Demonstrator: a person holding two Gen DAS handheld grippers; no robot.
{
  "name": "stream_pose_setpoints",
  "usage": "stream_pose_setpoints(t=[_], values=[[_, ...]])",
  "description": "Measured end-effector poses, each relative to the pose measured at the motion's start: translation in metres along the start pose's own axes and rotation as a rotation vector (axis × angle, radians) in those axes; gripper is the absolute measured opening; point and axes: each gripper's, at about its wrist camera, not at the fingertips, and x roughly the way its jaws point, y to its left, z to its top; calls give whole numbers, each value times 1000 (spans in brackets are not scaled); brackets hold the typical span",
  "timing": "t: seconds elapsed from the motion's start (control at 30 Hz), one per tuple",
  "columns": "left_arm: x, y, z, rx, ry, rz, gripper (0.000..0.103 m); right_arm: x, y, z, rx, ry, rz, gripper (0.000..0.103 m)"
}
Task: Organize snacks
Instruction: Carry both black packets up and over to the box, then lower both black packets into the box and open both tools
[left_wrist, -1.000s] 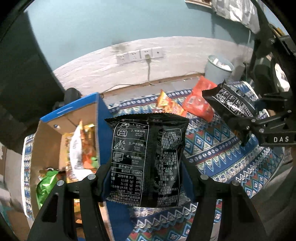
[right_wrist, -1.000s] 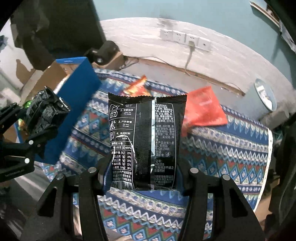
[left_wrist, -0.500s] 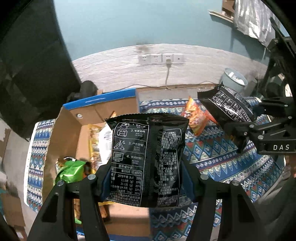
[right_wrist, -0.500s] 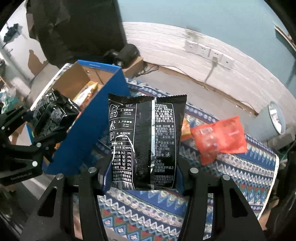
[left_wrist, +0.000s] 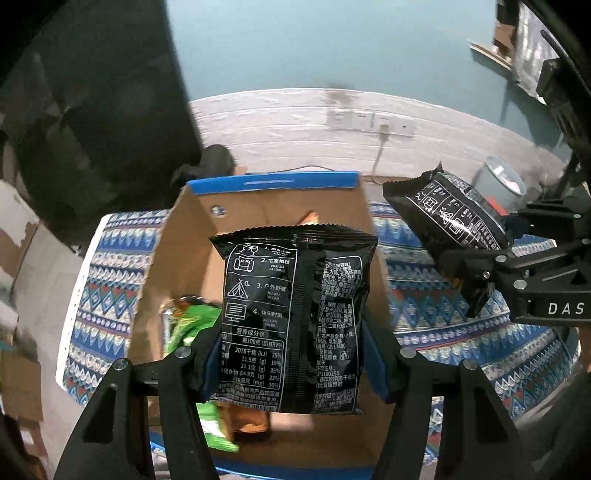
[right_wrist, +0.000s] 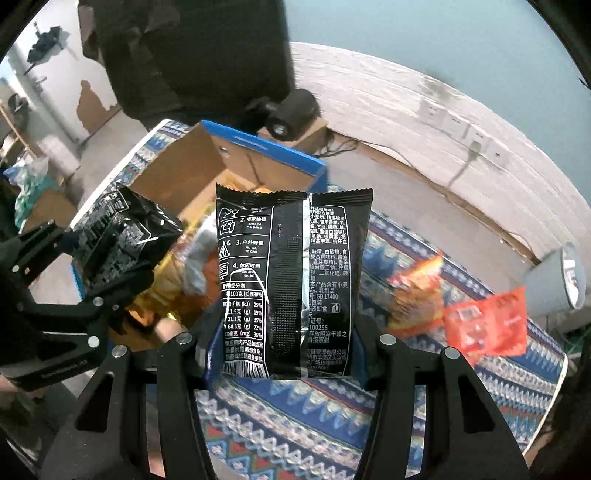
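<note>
- Left gripper (left_wrist: 291, 369) is now carried over the open cardboard box (left_wrist: 258, 206), where a second ago it was beside it; fingers are closed on a black snack bag (left_wrist: 291, 317).
- Right gripper (right_wrist: 288, 354) is clamped on a second black bag (right_wrist: 291, 280), brought near the box.
- Release into the box is judged next.
- Two orange packets (right_wrist: 487, 325) are left on the patterned cloth (right_wrist: 314, 424); a teal wall is seen behind.

Both grippers are matte black: the left gripper (left_wrist: 295, 369) has silver screw heads and blue finger pads (left_wrist: 373, 354); the right gripper (right_wrist: 284, 354) matches, its side lettered "DAS" in white
</note>
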Motion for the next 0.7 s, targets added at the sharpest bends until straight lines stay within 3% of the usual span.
stream_pose_setpoints(t=[0.27,0.5,0.6,0.7], values=[[13,43,-8,-102,31,49,64,25,37,27,-33,20,40,53],[19,64,-12,-184,61,48,64,44,60,42,-47,36,59,54],[20,65,-12,-176,67,76,69,49,64,45,-45,38,69,55],[18,62,-13,-171,72,91,78,51,64,45,-44,44,54,67]])
